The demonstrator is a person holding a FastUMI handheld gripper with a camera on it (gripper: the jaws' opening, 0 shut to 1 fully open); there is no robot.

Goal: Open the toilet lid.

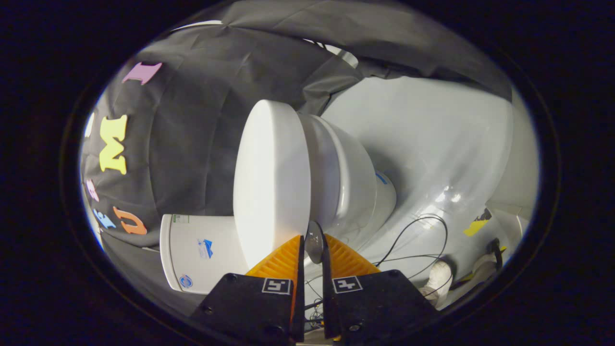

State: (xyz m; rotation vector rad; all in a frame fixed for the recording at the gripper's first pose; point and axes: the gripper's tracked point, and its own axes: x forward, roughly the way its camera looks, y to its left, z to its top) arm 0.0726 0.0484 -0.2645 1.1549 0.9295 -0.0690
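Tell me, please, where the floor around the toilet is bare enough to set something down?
The grey floor beyond the toilet bowl, up to the black cloth, is bare. Nearer the gripper, black cables and a white shoe crowd it. The fingers look nearly closed at the toilet lid edge.

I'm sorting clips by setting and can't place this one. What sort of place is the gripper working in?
Probably a mock bathroom set up in a booth: a white toilet with its lid closed and its tank stands on a pale floor, black cloth behind it. The gripper is nearly shut at the lid's edge.
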